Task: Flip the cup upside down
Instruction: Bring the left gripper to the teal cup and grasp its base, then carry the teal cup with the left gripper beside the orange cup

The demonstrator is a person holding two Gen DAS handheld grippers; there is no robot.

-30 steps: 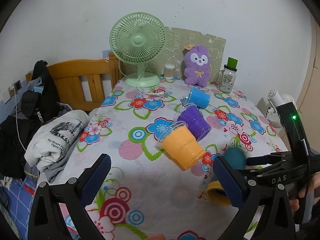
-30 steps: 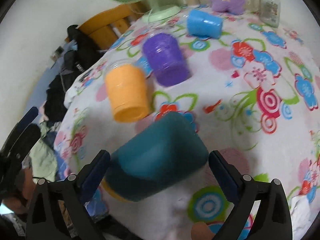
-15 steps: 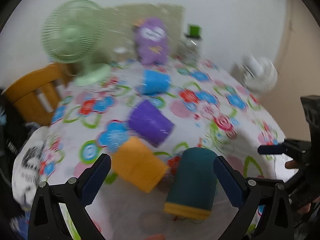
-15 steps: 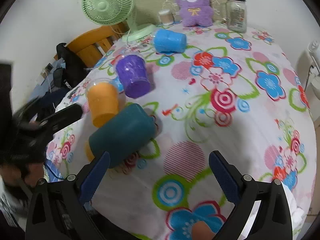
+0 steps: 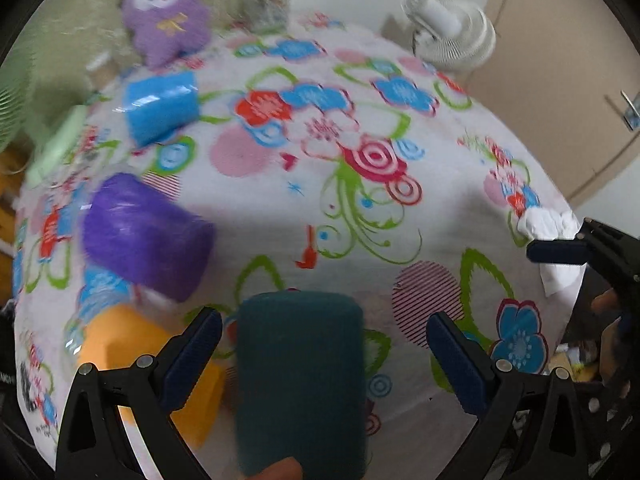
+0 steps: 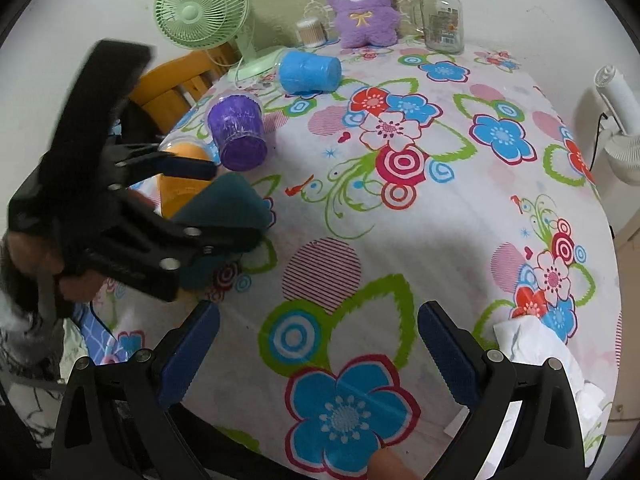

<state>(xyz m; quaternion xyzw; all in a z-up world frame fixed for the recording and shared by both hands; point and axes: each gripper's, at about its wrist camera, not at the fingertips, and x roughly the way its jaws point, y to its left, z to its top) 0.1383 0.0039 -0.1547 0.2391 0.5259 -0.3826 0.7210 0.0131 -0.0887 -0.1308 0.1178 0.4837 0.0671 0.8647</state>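
Note:
A dark teal cup (image 5: 300,376) lies on its side on the flowered tablecloth, between the fingers of my open left gripper (image 5: 324,356), its closed base pointing away from me. The jaws stand wide on either side and do not touch it. In the right wrist view the teal cup (image 6: 224,204) shows at the left with the left gripper (image 6: 224,200) around it. My right gripper (image 6: 316,352) is open and empty over the cloth near the front edge.
An orange cup (image 6: 180,188), a purple cup (image 6: 238,132) and a blue cup (image 6: 308,70) lie on their sides. A green fan (image 6: 202,10), purple plush (image 6: 362,8) and glass jar (image 6: 442,18) stand at the back. A wooden chair (image 6: 168,84) stands left. White tissue (image 6: 540,344) lies front right.
My left gripper has swung right and closed in over the teal cup, which now lies between its fingers. My right gripper has pulled back from the cup toward the front edge.

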